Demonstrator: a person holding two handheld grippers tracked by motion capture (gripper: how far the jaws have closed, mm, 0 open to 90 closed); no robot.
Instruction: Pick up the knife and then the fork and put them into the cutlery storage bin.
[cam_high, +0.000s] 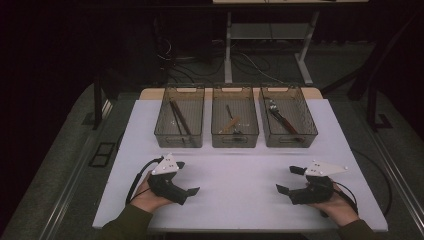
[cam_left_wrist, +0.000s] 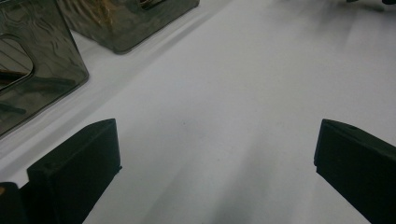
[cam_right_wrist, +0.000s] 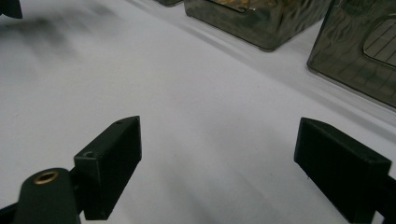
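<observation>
Lab-like recording room; dark curtains; white table (cam_high: 240, 165); three clear bins (cam_high: 235, 122); cables on floor (cam_high: 250, 62); desk frame (cam_high: 270, 45) behind.

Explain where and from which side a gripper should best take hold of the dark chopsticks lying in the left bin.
Probably mid-shaft, coming straight down from above. The chopsticks lie low and lengthwise in the left bin, whose tall walls block any sideways approach. Set the jaws across the thin sticks so they close on both together. The left gripper, open over the table, is nearest.
</observation>
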